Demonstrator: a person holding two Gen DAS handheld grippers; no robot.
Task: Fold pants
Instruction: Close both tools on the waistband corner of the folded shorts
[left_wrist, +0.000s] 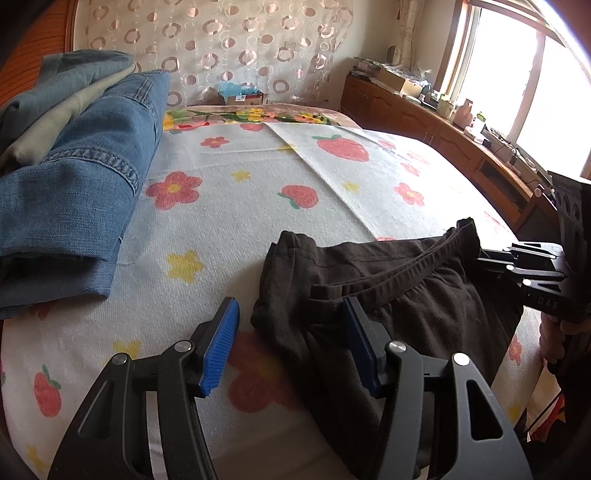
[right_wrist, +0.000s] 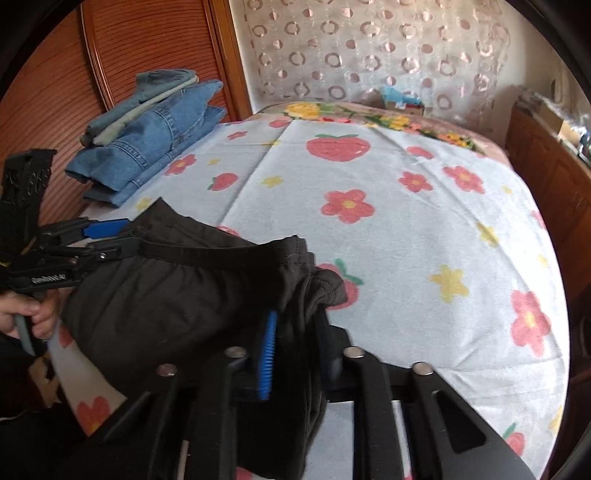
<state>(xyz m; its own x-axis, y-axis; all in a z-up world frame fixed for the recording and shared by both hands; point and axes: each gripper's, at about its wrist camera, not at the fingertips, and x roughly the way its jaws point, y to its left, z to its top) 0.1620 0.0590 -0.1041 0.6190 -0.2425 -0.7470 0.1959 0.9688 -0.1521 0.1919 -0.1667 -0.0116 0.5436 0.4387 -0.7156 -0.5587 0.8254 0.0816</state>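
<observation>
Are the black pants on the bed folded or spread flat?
Neither: the black pants lie bunched on the bed, waistband curled and cloth in uneven wrinkles.

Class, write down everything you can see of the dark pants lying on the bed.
The dark pants are brown-black soft knit with a gathered elastic waistband and stitched hems. They lie crumpled on the flower-and-strawberry bedspread, apart from the stacked jeans. The right gripper is shut on a bunched fold at one end of the waist. The left gripper straddles the other end, one blue pad on the cloth, the other clear of it.
</observation>
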